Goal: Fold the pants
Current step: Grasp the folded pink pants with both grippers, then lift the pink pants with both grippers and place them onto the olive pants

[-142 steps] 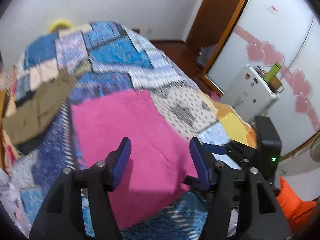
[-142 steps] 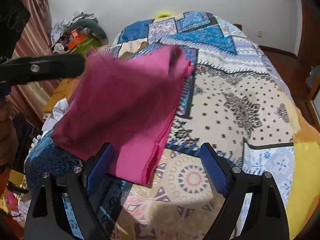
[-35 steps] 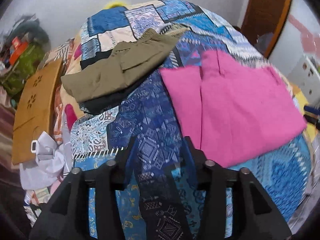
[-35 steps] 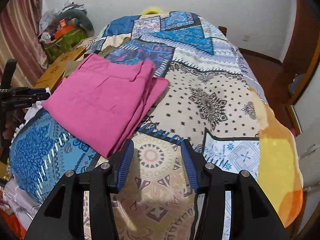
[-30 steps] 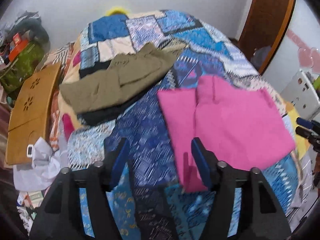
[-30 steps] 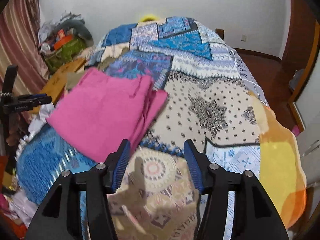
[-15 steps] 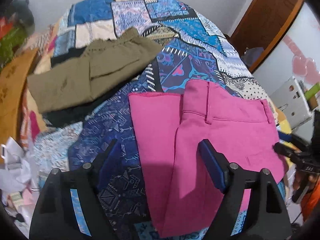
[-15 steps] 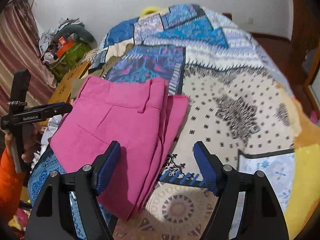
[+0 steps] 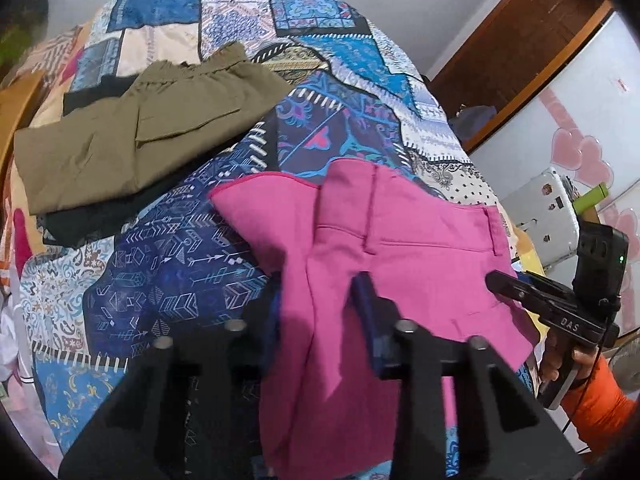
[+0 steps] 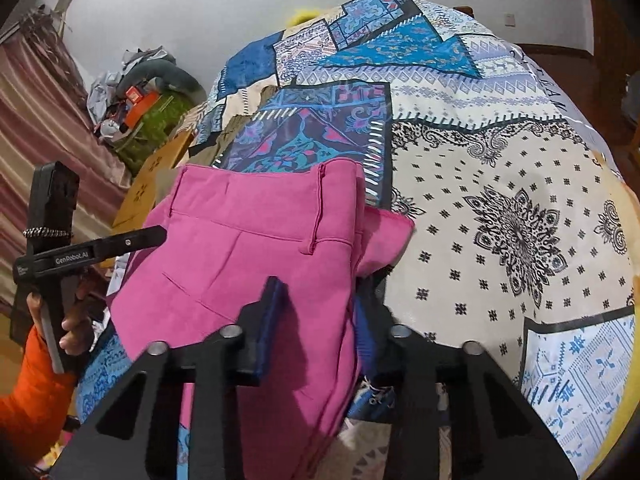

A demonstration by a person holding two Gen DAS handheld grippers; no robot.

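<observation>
Folded pink pants [image 9: 384,240] lie on the patterned bedspread [image 9: 168,280]; they also show in the right wrist view [image 10: 248,256]. My left gripper [image 9: 320,312] straddles the near left edge of the pants, its jaws partly closed with pink cloth between them. My right gripper [image 10: 316,312] straddles the near right edge in the same way, one finger on top of the cloth and the other beside the folded layers. The right gripper [image 9: 552,304] shows from the side in the left wrist view, and the left gripper [image 10: 92,252] shows in the right wrist view.
Folded olive pants [image 9: 132,136] on a dark garment [image 9: 80,224] lie at the far left of the bed. A wooden board [image 10: 156,176] and a clutter pile [image 10: 136,100] stand left of the bed. A white appliance [image 9: 548,216] and a door [image 9: 516,44] are on the right.
Both grippers have moved down and in onto the near edges of the pink pants, and their jaws have narrowed around the cloth.
</observation>
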